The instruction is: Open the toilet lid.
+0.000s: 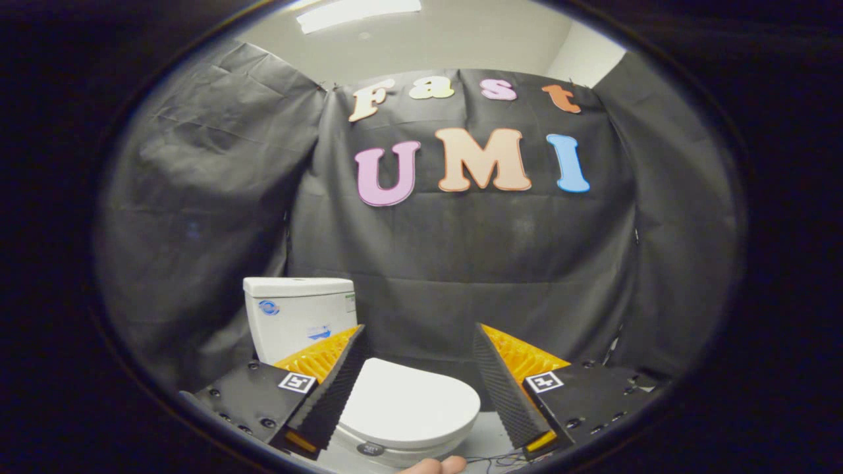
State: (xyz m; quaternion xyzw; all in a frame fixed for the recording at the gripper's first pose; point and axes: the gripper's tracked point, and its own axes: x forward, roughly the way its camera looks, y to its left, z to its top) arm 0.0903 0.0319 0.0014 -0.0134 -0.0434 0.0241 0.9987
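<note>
Gripper (pixel 418 342) jaws spread wide, gripping nothing. Lid (pixel 408 405) down flat on bowl, below and between fingers, tank (pixel 296 316) behind at left. Suggest: drop low, hook one finger under lid's front lip, lift in arc toward tank.

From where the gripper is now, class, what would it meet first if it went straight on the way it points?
Probably the closed white toilet lid, which lies between and just beyond the open gripper. Depth is unclear; if it passes above the lid, the black cloth wall comes next.
</note>
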